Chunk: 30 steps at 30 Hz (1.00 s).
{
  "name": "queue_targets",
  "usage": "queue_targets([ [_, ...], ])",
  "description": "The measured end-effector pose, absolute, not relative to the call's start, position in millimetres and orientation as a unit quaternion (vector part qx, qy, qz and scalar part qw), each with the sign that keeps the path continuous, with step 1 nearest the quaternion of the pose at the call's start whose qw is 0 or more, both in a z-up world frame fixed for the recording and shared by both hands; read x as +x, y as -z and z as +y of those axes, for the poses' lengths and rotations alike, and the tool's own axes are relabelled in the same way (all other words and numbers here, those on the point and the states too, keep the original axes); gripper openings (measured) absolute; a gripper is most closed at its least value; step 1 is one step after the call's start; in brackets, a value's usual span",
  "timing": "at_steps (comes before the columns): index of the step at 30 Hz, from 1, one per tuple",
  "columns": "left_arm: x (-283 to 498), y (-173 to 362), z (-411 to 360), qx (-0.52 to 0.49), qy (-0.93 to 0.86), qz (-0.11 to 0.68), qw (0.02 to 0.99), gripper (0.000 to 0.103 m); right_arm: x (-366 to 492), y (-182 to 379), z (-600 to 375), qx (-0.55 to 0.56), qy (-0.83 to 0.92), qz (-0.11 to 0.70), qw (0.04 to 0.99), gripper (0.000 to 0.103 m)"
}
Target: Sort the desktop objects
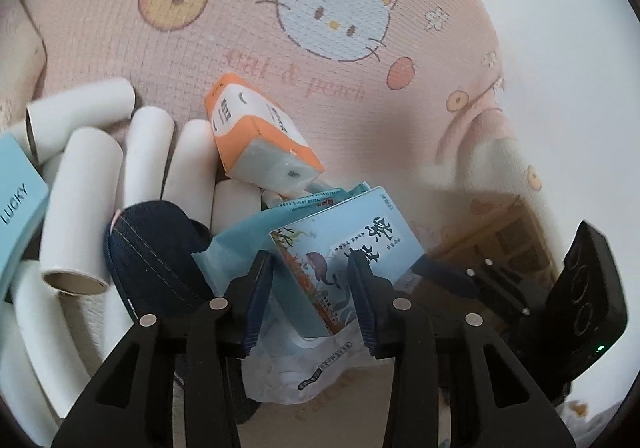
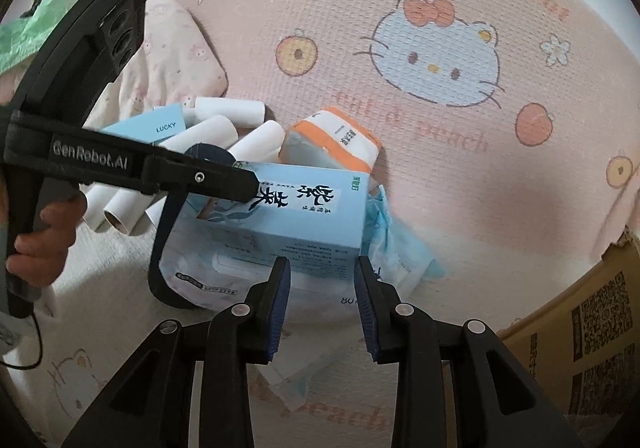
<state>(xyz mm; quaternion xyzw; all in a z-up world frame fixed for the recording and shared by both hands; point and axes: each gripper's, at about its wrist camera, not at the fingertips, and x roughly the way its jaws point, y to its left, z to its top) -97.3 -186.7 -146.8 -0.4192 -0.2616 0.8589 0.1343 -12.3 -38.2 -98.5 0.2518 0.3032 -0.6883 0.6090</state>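
Note:
A light-blue box (image 1: 344, 232) printed with a whale and dark characters lies on the pile, and my left gripper (image 1: 308, 260) is shut on its near end, one pad on each side. In the right wrist view the same blue box (image 2: 304, 224) has a left finger (image 2: 192, 176) laid across its top. My right gripper (image 2: 322, 262) stands open, its tips at the box's lower right edge, with a white wipes pack (image 2: 224, 280) showing between the pads. The right fingers (image 1: 452, 276) reach the box's right corner.
Several white paper tubes (image 1: 80, 200), an orange-and-white tissue pack (image 1: 260, 128), a blue LUCKY box (image 1: 16, 200), a dark denim piece (image 1: 152, 256) and a pale blue plastic pack (image 2: 408, 252) crowd around. A cardboard carton (image 2: 580, 320) stands right. A hand (image 2: 40, 240) holds the left gripper.

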Motion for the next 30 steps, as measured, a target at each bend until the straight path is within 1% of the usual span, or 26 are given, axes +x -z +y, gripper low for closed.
queue_targets([
  [1,-97.7,148.1,-187.6,-0.419,-0.857,-0.265,0.138,0.043,-12.3,99.1,-39.4,0.248,0.688,0.306,0.61,0.029],
  [4,-99.4,149.1,-185.8,-0.422,-0.853,-0.266,0.152,0.043,-14.6,100.3,-42.6,0.249,0.685,0.304,0.614,0.038],
  [5,-100.3,149.5,-184.8,-0.422,-0.854,-0.264,0.152,0.044,-14.1,100.6,-43.9,0.249,0.685,0.307,0.612,0.039],
  [6,-101.2,149.7,-184.6,-0.423,-0.855,-0.26,0.152,0.048,-12.8,100.1,-44.3,0.243,0.688,0.311,0.609,0.039],
  [8,-104.1,150.3,-185.3,-0.425,-0.852,-0.26,0.161,0.048,-11.5,96.4,-41.1,0.222,0.698,0.315,0.603,0.039],
  [10,-107.1,151.0,-185.3,-0.426,-0.849,-0.265,0.164,0.048,-14.2,94.0,-40.7,0.227,0.692,0.309,0.612,0.043],
  [11,-108.3,151.7,-184.9,-0.426,-0.848,-0.266,0.169,0.049,-16.4,93.7,-41.8,0.236,0.689,0.304,0.614,0.046],
  [12,-109.1,152.3,-184.5,-0.428,-0.846,-0.265,0.173,0.051,-17.9,94.3,-43.6,0.245,0.688,0.302,0.614,0.049],
  [16,-111.4,152.5,-178.7,-0.432,-0.846,-0.259,0.176,0.058,-14.0,101.2,-50.3,0.255,0.683,0.312,0.609,0.051],
  [18,-111.9,150.6,-174.0,-0.433,-0.849,-0.247,0.174,0.061,-6.2,103.3,-53.0,0.239,0.685,0.324,0.607,0.062],
  [19,-112.3,150.4,-173.6,-0.434,-0.849,-0.245,0.174,0.062,-2.4,104.7,-53.8,0.231,0.686,0.328,0.607,0.065],
  [20,-112.4,150.5,-172.8,-0.434,-0.85,-0.245,0.172,0.063,0.0,106.7,-55.9,0.227,0.685,0.332,0.608,0.072],
  [21,-112.2,150.8,-173.0,-0.434,-0.85,-0.248,0.169,0.063,1.4,108.4,-57.2,0.225,0.685,0.333,0.608,0.074],
  [24,-111.2,152.3,-174.5,-0.431,-0.848,-0.261,0.162,0.064,3.6,111.7,-59.7,0.22,0.689,0.33,0.607,0.078],
  [30,-107.7,153.5,-171.8,-0.423,-0.85,-0.282,0.135,0.064,2.0,112.0,-60.1,0.219,0.69,0.316,0.613,0.08],
])
